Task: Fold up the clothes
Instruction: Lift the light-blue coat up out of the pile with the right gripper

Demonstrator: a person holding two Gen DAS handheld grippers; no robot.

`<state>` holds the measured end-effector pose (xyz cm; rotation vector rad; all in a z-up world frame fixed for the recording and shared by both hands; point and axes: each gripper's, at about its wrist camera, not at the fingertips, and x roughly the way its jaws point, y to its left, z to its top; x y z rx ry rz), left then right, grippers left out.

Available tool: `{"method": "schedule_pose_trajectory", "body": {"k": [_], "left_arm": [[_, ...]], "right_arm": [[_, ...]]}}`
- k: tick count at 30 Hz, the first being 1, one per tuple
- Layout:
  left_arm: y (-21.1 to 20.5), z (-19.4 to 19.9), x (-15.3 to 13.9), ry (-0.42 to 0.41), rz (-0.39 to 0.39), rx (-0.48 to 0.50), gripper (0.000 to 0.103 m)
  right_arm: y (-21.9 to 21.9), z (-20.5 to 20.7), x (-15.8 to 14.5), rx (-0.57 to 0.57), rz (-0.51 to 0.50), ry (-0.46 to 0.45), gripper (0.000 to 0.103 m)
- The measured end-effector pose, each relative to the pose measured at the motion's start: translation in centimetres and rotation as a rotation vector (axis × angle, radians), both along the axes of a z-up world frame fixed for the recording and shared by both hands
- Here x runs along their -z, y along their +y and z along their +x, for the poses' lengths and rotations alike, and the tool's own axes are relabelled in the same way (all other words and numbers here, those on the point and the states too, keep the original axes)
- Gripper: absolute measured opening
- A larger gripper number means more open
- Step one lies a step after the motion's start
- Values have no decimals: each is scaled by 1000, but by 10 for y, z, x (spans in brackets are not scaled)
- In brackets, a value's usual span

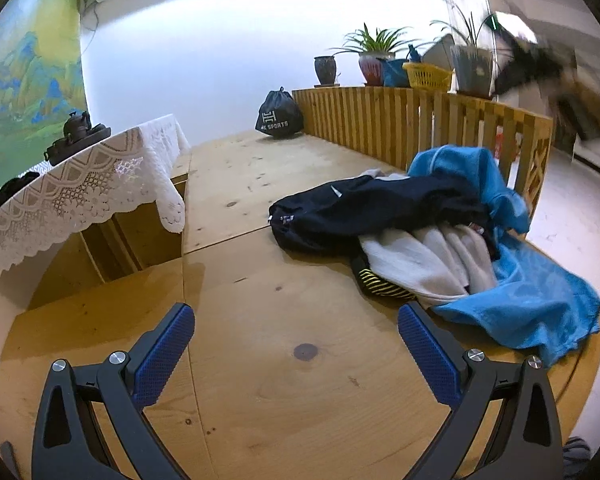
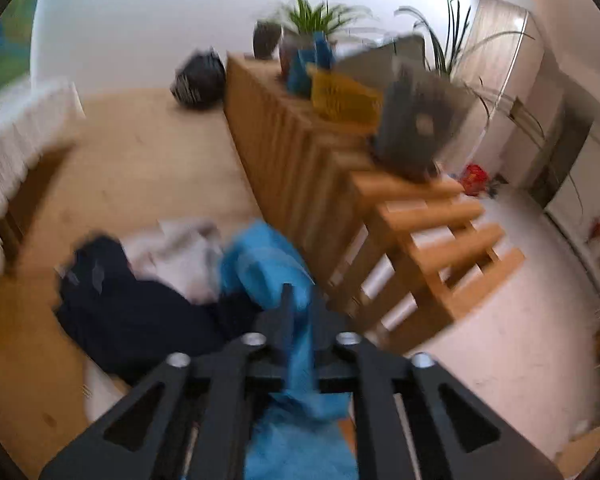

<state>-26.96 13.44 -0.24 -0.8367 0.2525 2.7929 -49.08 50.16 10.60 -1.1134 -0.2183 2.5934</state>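
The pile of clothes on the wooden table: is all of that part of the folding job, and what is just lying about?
Part of the job:
blue towel, pinched in the right gripper
dark jacket
white garment
striped garment
left gripper, open and empty

Just lying about:
black sports bag
potted plants
yellow basket
teapot on the lace tablecloth
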Motion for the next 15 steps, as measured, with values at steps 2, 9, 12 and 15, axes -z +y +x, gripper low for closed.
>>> {"method": "schedule_pose_trajectory", "body": {"k": [2,9,12,15], "left_arm": [[0,5,1,-1,-12,10,103],[7,-5,11,-20,-32,10,103],[10,-10,16,-28,-40,10,103],[13,-14,21,-37,-49,10,103]], "right_arm": [[13,9,37,17,13,-34,61],[44,1,139,71,-33,-160,63],[58,-13,146,125,-33,-149,63],[63,-23,160,159,-6,-160,63]]}}
